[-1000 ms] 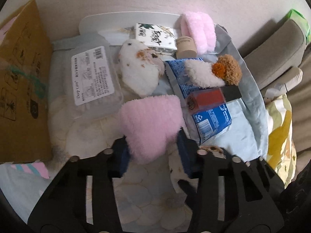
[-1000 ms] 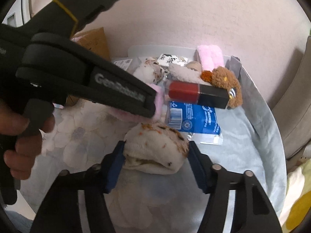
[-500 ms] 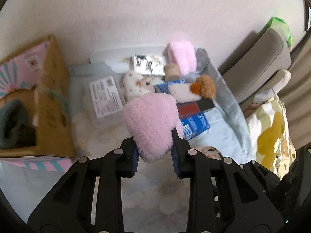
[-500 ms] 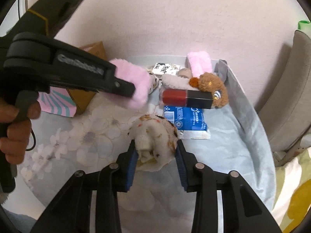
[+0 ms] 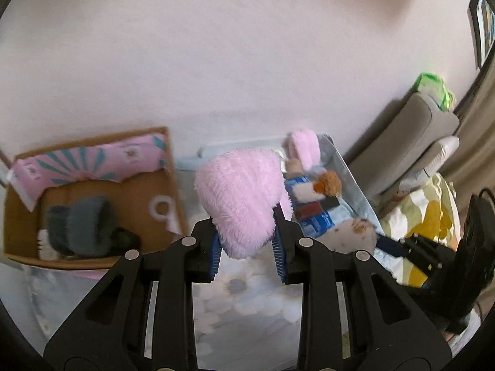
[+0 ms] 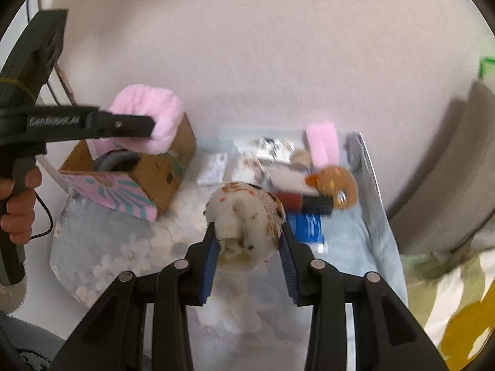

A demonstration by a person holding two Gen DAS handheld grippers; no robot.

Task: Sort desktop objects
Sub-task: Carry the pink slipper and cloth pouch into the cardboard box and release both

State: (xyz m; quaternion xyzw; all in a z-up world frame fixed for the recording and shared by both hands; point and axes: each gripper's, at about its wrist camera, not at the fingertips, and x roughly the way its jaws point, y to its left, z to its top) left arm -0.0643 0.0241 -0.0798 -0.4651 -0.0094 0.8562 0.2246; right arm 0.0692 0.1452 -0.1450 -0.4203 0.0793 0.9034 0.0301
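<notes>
Room: pale pink wall behind everything, with a grey chair [image 6: 445, 191] off to the right
Tabletop: a cloth with white flowers [image 6: 130, 247] covers it, and most of the things lie at the far end by the wall
Left gripper [image 5: 247, 247]: its blue fingers [image 5: 215, 255] squeeze a fluffy pink toy [image 5: 244, 198] from both sides, and the toy is up in the air
Pink toy from the other side: in the right wrist view the fluffy pink toy [image 6: 154, 117] hangs just above the open cardboard box [image 6: 161, 173]
Cardboard box: brown with a pink and teal flap, it sits on the left of the tabletop, and a grey fuzzy thing [image 5: 80, 225] lies inside it
Right gripper [image 6: 247, 247]: its blue fingers [image 6: 208, 266] press on a white spotted soft toy [image 6: 247, 216], lifted off the cloth
Person: a hand [image 6: 18, 210] grips the handle of the left gripper
Pile by the wall: a pink fluffy roll [image 6: 321, 145], a brown fuzzy toy [image 6: 337, 182], a red and black tube [image 6: 303, 202], a blue packet [image 6: 304, 227] and a small printed box [image 6: 273, 148] lie close together, all blurred
</notes>
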